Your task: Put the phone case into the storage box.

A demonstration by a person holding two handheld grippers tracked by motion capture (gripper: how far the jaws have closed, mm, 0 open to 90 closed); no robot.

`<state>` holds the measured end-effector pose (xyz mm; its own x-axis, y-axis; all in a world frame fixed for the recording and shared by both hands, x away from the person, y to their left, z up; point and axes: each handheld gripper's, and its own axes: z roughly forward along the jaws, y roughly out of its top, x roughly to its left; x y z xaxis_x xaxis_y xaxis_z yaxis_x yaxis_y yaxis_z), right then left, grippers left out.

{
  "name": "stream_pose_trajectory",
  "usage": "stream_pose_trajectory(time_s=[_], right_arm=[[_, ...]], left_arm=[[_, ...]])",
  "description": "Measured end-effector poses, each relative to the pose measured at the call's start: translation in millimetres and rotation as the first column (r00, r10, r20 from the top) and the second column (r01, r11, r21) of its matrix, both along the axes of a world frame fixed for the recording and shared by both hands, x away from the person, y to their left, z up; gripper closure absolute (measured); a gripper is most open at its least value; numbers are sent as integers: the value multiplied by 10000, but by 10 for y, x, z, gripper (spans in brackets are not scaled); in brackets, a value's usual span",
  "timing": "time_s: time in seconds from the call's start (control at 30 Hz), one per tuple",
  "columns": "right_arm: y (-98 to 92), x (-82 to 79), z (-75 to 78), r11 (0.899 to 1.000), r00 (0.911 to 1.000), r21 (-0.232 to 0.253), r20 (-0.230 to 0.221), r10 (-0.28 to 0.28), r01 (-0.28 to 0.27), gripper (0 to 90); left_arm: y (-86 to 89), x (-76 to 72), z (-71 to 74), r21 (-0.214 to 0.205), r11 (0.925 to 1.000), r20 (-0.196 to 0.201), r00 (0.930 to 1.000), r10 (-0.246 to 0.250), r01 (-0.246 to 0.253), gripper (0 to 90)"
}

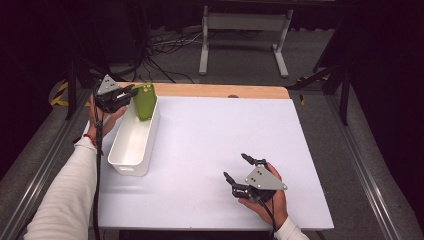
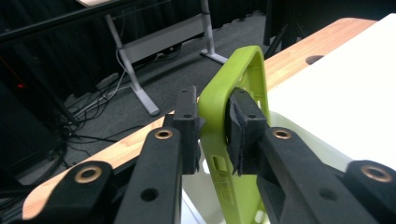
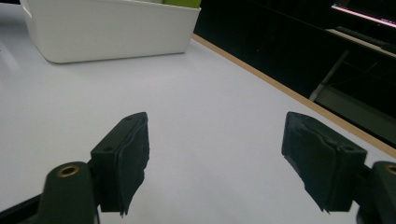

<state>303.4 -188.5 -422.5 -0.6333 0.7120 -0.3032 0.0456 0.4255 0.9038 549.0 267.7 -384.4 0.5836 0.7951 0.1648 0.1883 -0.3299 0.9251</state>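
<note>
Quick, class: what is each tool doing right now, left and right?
Left tool: closed on the green case, above the white bin.
Right tool: open, holding nothing, over the table.

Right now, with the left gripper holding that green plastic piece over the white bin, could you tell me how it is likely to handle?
The green plastic piece probably stays stiff: its thin rim keeps its curve between the left gripper pads. It looks light, being thin-walled. Set upright against the white bin wall, it may well tip.
</note>
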Motion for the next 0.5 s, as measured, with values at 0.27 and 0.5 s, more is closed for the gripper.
stream_pose_trajectory(time_s=[0.27, 0.5], right_arm=[[4, 0, -6, 9997, 9996, -40, -160, 226, -227, 243], [15, -3, -13, 9993, 9992, -147, -190, 339, -341, 242]], left_arm=[[-32, 77, -46, 512, 9971, 182, 9983, 547, -556, 644], [-87, 146, -66, 548, 9951, 225, 9964, 811, -823, 597]])
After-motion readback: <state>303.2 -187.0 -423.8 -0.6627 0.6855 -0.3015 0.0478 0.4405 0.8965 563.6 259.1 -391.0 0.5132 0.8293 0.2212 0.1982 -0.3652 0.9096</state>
